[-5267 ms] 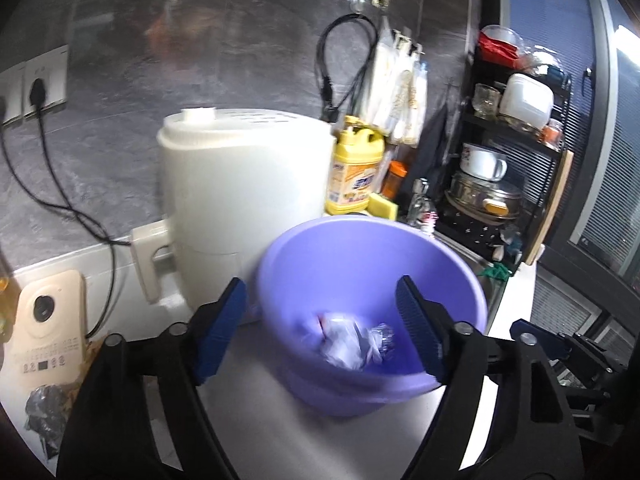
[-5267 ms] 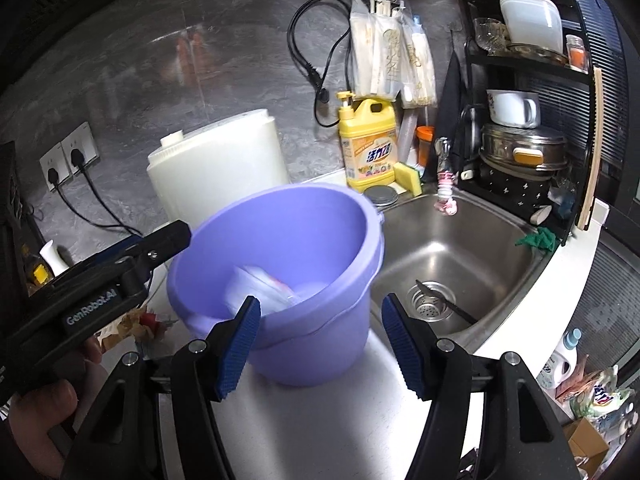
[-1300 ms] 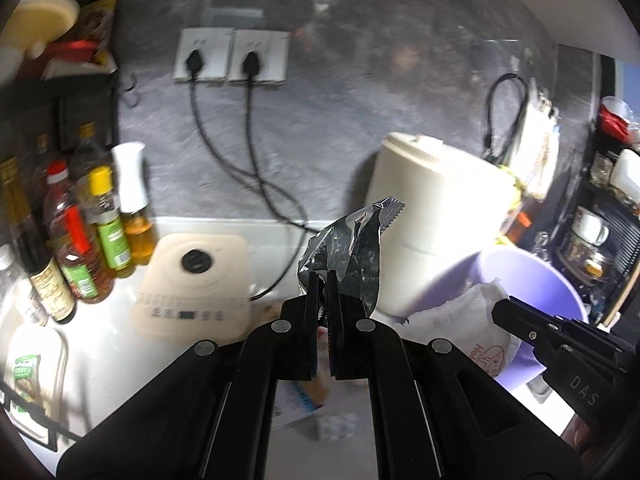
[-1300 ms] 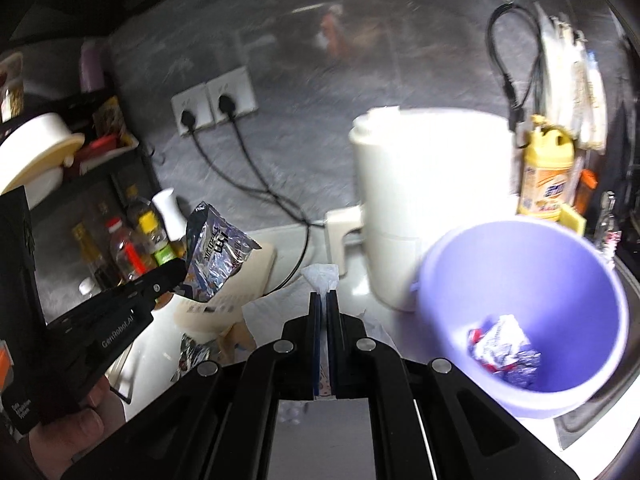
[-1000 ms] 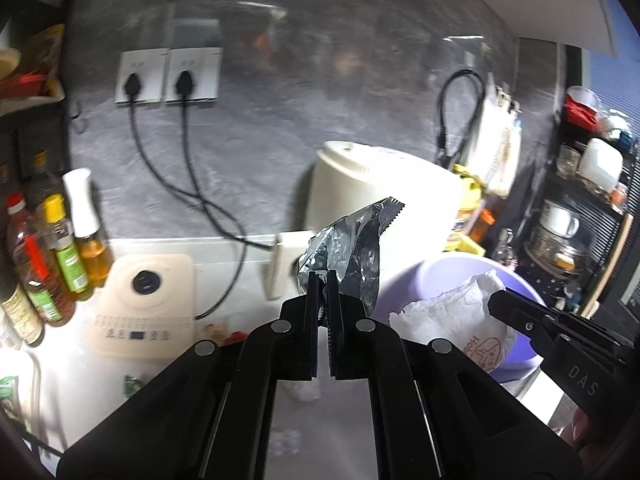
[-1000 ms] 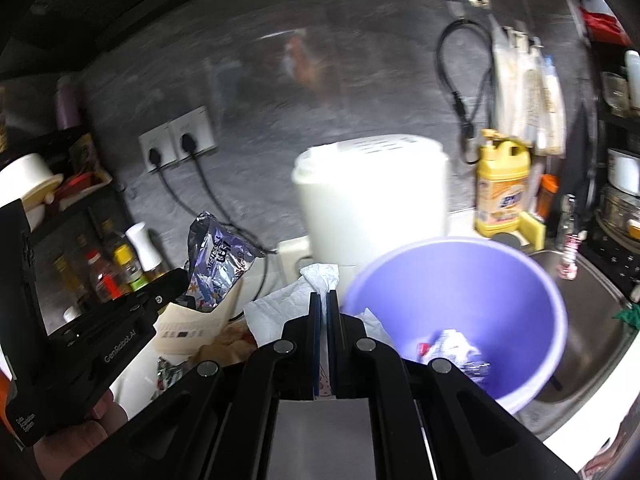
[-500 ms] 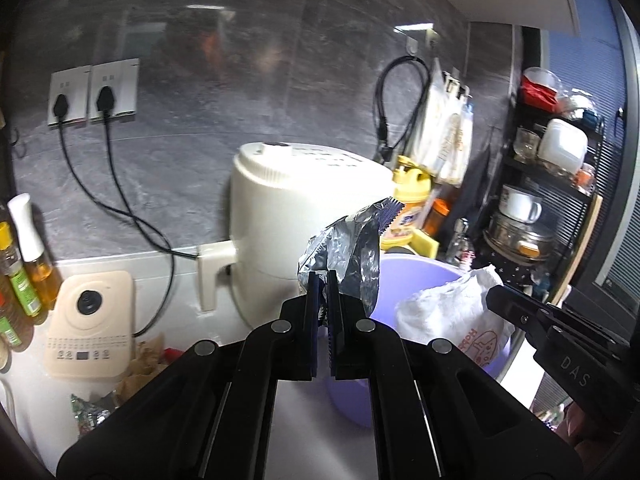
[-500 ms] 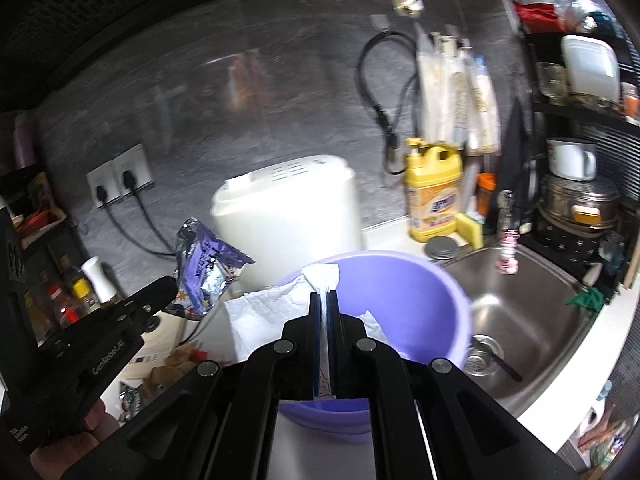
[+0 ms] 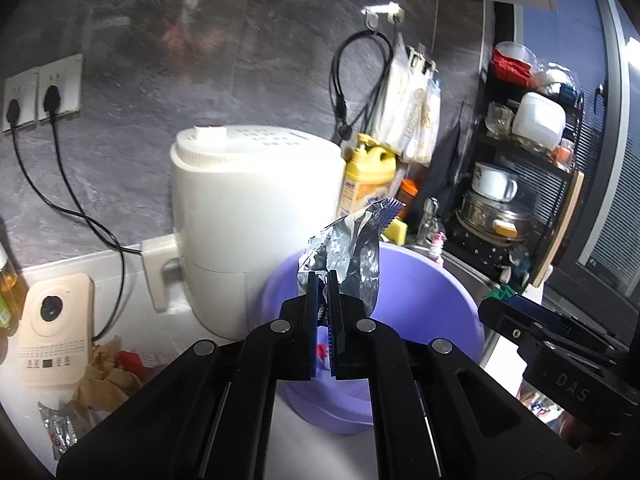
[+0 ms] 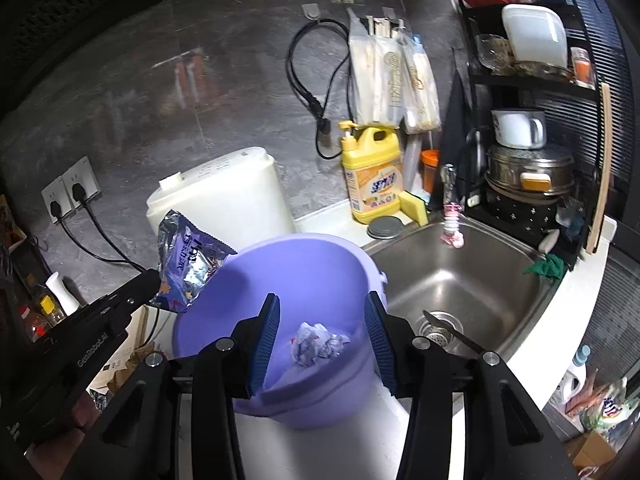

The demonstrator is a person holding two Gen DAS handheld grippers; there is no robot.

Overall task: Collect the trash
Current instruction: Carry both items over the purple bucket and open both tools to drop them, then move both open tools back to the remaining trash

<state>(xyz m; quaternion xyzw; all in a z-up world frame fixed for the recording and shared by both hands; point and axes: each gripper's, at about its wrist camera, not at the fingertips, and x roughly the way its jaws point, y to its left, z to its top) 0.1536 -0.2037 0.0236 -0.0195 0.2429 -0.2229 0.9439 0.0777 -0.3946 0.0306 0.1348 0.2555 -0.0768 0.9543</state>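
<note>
Trash in the purple bucket [image 10: 328, 264] is crumpled wrappers [image 10: 318, 344]; the white paper has dropped from the right hand-held gripper [image 10: 322, 340], whose jaws just opened, empty. Left hand-held gripper [image 9: 325, 316] pinches the foil snack bag [image 9: 352, 248] above the rim; dropping seems next.

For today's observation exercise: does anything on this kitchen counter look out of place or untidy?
Yes. Crumpled brown paper and a foil wrapper lie loose on the counter beside the cream appliance, outside the purple bucket. A knife lies in the sink across the drain.
</note>
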